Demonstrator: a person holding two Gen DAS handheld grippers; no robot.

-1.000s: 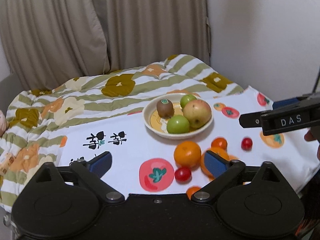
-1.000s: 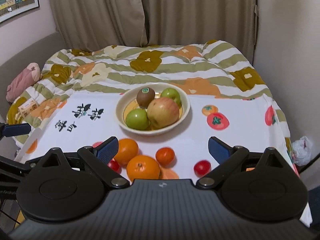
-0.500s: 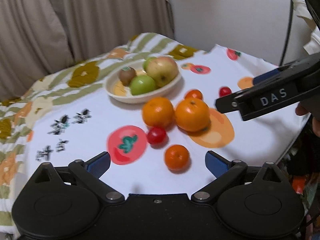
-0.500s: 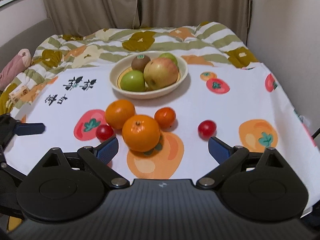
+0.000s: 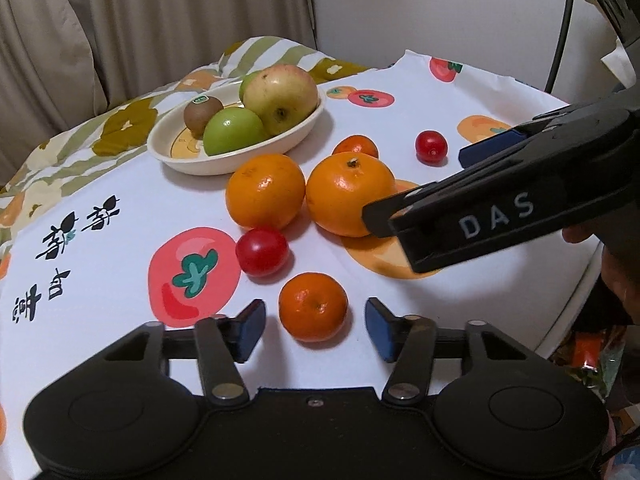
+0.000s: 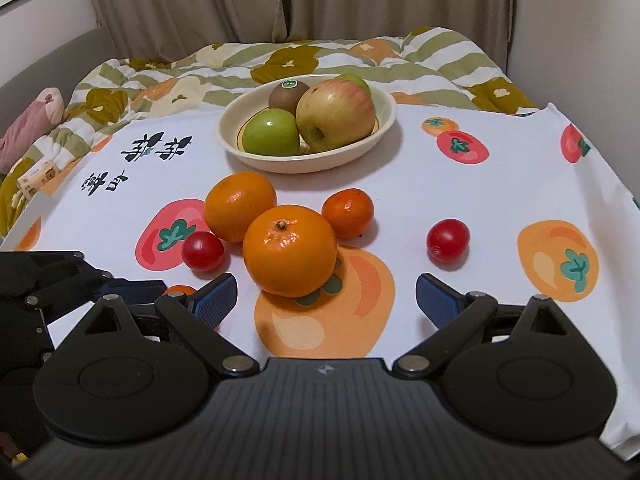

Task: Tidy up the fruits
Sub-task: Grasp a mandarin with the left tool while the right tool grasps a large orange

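Left wrist view: my left gripper stands spread, its blue pads flanking but not yet touching the small orange mandarin on the white fruit-print tablecloth. A round red cherry tomato lies just beyond, then two large oranges side by side, the left one and the stem-up one. The cream ceramic bowl farther back holds a kiwi, green apples and a big reddish apple. My right gripper, seen side-on, reaches toward the stem-up orange.

Right wrist view: my right gripper is likewise spread, the stem-up orange ahead between its pads, untouched. A second cherry tomato sits apart to the right.

To grasp well, I judge each pair should advance until the pads meet the fruit's widest girth, then close gently; round fruit may roll, and the neighbouring orange touches mine.
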